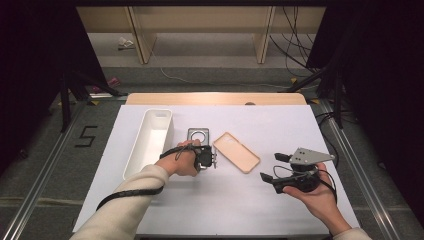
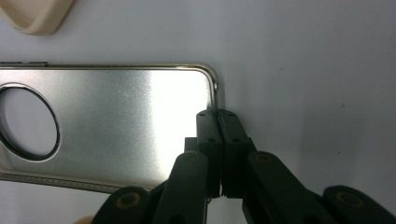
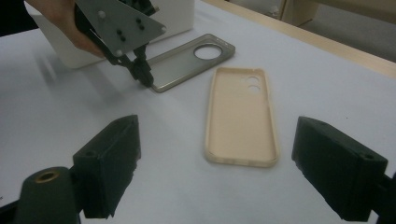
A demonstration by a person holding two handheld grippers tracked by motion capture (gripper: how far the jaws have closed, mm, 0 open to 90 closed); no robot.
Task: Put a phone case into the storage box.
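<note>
A silver phone case (image 1: 198,135) with a round camera hole lies flat on the white table, beside a beige phone case (image 1: 236,152) to its right. My left gripper (image 1: 207,161) points down at the silver case's near end. In the left gripper view its jaws (image 2: 218,113) are pinched together on the rim of the silver case (image 2: 116,116) near a corner. The right gripper view shows the same grip (image 3: 145,79). My right gripper (image 1: 270,166) hovers at the right, open and holding nothing, facing the beige case (image 3: 240,116).
A long white bin (image 1: 134,150) stands left of the silver case, close behind my left hand. The white sheet (image 1: 280,125) covers the table to its edges. Beyond the far edge are floor cables and wooden furniture legs.
</note>
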